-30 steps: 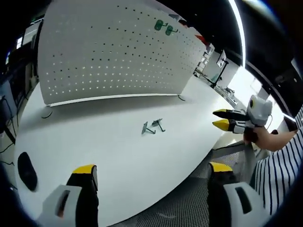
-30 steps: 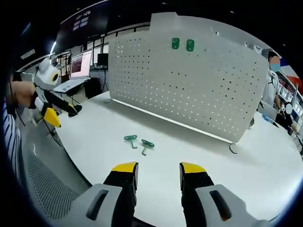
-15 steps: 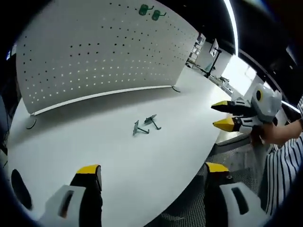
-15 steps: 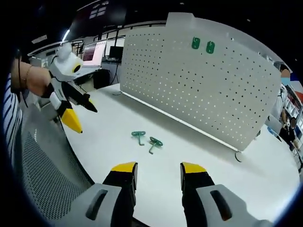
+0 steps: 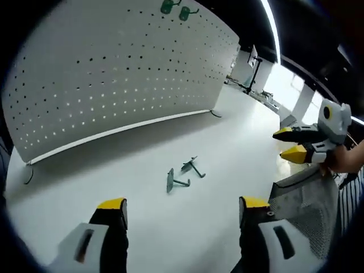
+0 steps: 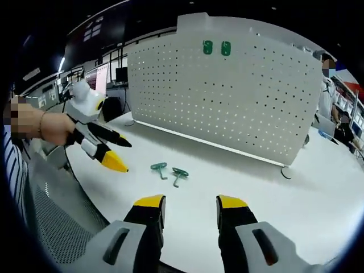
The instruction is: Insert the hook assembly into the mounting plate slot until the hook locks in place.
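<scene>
Two green hooks lie loose side by side on the white table, one (image 6: 159, 168) left of the other (image 6: 180, 174); in the left gripper view they look grey-green (image 5: 173, 181) (image 5: 193, 166). Behind them stands the white perforated mounting plate (image 6: 227, 102) (image 5: 114, 74), with two green hooks (image 6: 209, 48) (image 6: 226, 48) hung near its top edge. My left gripper (image 5: 182, 210) is open and empty, short of the loose hooks; the right gripper view shows it (image 6: 124, 155) coming in from the left. My right gripper (image 6: 190, 205) is open and empty near the table edge, and appears from the right (image 5: 280, 143).
The table's curved front edge (image 6: 85, 187) borders a grey mesh surface (image 6: 51, 222). A support foot (image 6: 286, 172) sticks out at the plate's right end. Monitors (image 6: 99, 77) stand behind on the left. A person (image 6: 324, 91) stands beyond the plate.
My left gripper has moved forward over the table towards the loose hooks, which now look larger in its view. The right gripper's view has swung slightly; the hooks lie where they were.
</scene>
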